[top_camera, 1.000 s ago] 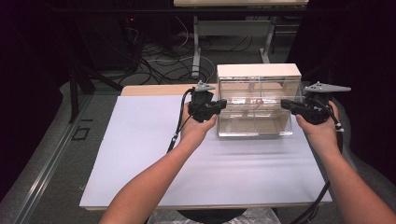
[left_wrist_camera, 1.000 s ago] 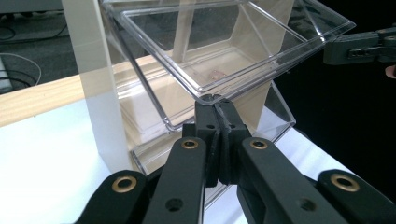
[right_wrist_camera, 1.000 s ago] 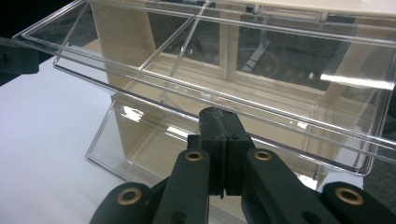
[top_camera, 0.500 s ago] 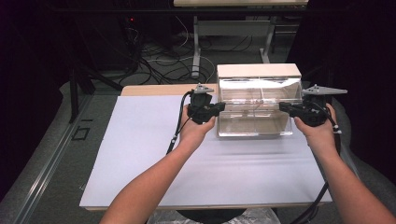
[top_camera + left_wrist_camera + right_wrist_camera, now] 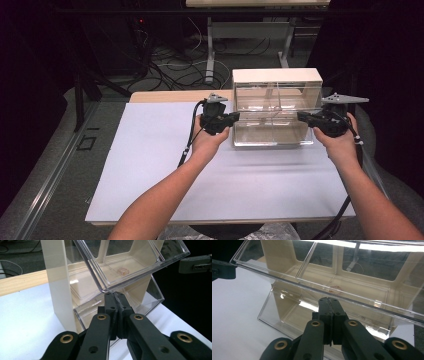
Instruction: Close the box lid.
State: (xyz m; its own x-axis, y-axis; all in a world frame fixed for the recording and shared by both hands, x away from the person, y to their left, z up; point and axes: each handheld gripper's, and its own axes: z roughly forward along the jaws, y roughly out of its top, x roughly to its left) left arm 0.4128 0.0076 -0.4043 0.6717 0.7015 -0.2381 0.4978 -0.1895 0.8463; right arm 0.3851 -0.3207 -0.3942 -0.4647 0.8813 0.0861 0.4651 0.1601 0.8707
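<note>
A cream organiser frame (image 5: 276,75) with two tiers of clear plastic bins stands at the back right of the white table (image 5: 150,165). The upper bin (image 5: 140,255) is tipped outward above the lower bin (image 5: 150,296). A small pale brown piece (image 5: 123,270) lies in the upper bin. My left gripper (image 5: 235,117) is at the frame's left side, shut, and its tips (image 5: 115,293) touch the upper bin's bottom edge. My right gripper (image 5: 301,116) is at the right side, shut, its tips (image 5: 328,299) just under the upper bin (image 5: 287,267). Nothing is between either pair of jaws.
A wooden strip (image 5: 165,96) borders the table's far edge. Behind it are cables (image 5: 170,70) on the floor and a metal stand (image 5: 210,55). The left and front of the white surface are open room.
The right gripper has moved slightly left toward the frame. The upper bin's front looks tipped out a little more. The left gripper has hardly moved.
</note>
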